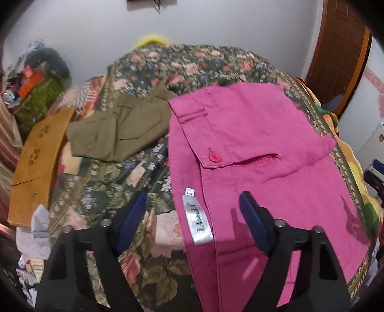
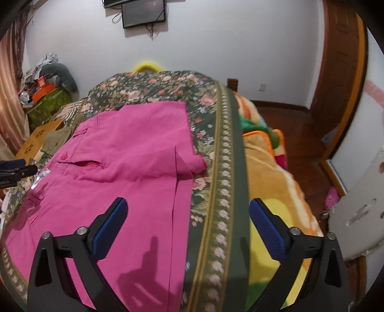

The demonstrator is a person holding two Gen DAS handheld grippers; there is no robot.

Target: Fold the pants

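While both claws hang above the bed, neither grasps anything.

Left gripper [image 1: 193,220] — jaws spread wide, blue pads [image 1: 254,225] clear of the cloth; one finger over the floral bedspread [image 1: 134,172], the other over the pink pants [image 1: 264,148]. Released.

Right gripper [image 2: 186,228] — jaws likewise wide apart, empty; one pad [image 2: 109,228] above the pants [image 2: 124,163], the other above the yellow-orange blanket [image 2: 276,182] at the bedspread's [image 2: 216,148] bordered edge. Released.

Pink pants — lying flat on the bedspread, centre-right in the left wrist view, centre-left in the right wrist view; part of the fabric doubled over itself. Pink button [image 1: 214,157] and slit pocket [image 1: 256,159] facing up.

Left wrist view only: white woven label [image 1: 198,220] at the pants' near edge, readable as a tag though its lettering is blurred; olive-green garment [image 1: 120,129] bunched at centre left, its edge touching the pants; wooden board [image 1: 36,165] at far left.

Right wrist view only: dark wall screen [image 2: 144,13] at top centre; wooden floor [image 2: 300,134] at right; tip of the left gripper [image 2: 16,171] at the left edge.
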